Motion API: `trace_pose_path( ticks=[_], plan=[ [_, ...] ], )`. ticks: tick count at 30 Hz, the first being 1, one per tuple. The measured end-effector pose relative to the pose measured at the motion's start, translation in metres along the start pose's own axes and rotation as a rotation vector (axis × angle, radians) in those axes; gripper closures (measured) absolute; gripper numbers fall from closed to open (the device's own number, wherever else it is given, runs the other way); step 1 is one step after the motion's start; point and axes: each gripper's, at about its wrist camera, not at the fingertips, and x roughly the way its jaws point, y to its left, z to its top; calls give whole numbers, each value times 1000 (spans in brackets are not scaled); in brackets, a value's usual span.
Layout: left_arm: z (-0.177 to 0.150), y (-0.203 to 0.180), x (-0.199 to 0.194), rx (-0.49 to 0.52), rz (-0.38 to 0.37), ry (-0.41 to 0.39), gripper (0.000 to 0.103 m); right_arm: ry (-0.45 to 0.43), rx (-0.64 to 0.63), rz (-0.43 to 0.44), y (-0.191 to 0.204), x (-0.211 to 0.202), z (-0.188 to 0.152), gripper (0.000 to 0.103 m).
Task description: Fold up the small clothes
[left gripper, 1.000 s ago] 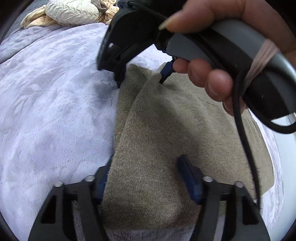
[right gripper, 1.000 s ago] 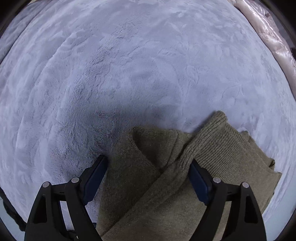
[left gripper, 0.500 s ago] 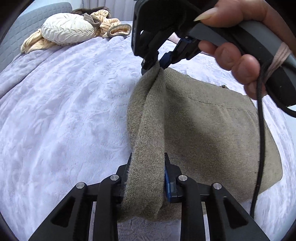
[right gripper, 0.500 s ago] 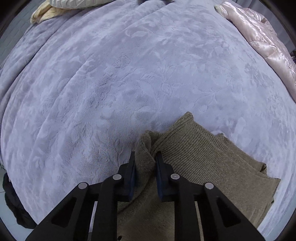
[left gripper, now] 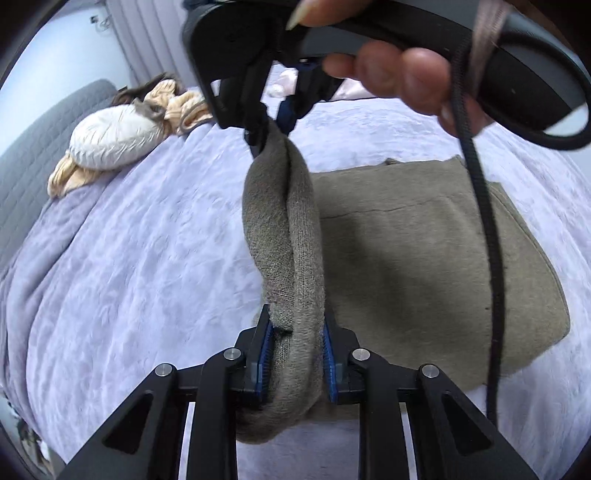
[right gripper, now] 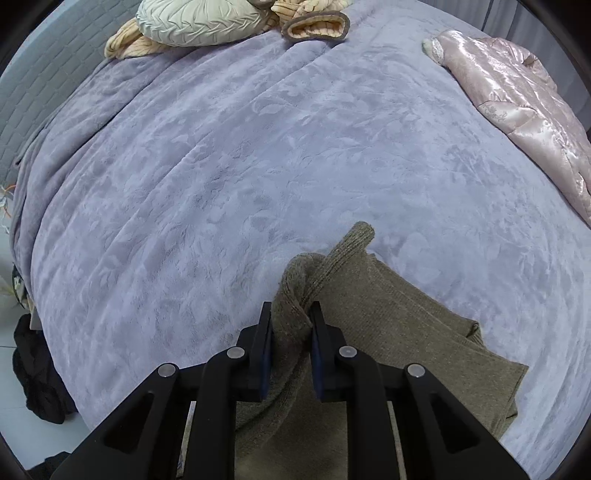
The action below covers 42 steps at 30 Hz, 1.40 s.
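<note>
An olive-brown knit garment (left gripper: 413, 266) lies partly folded on the lavender bedspread (left gripper: 140, 258). My left gripper (left gripper: 295, 343) is shut on its near edge, lifted off the bed. My right gripper (left gripper: 271, 129), seen from the left wrist view, is shut on the far end of the same edge, so a rolled band of cloth hangs between the two. In the right wrist view the right gripper (right gripper: 291, 325) pinches a bunched corner of the garment (right gripper: 406, 332); the rest trails down right onto the bed.
A cream pillow (right gripper: 199, 22) and tan knit clothes (right gripper: 317, 27) lie at the head of the bed. A pink satin jacket (right gripper: 517, 92) lies at the right. Dark clothing (right gripper: 37, 376) is on the floor by the left bed edge.
Both grippers went from open around the garment's edge to shut on it, then lifted it off the bed; the edge now hangs as a band between them.
</note>
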Motion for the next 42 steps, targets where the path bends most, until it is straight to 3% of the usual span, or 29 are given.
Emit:
trace_pose_path(
  ticks=[8,21,32,42],
  plan=[
    [-1,-51,-17,118,19,-21,78,-69,-38,16,-33,-30,-24,86],
    [1,-142,-43,287,21,-38,78,-191,80,78,-134,-73,-94,86],
    [-7,-200,-49,402,19,-33,78,-263,155,132,-200,-77,-146,86],
    [-26,-239,-20,475,61,33,78,-281,237,178,-250,-48,-188,86]
  ],
)
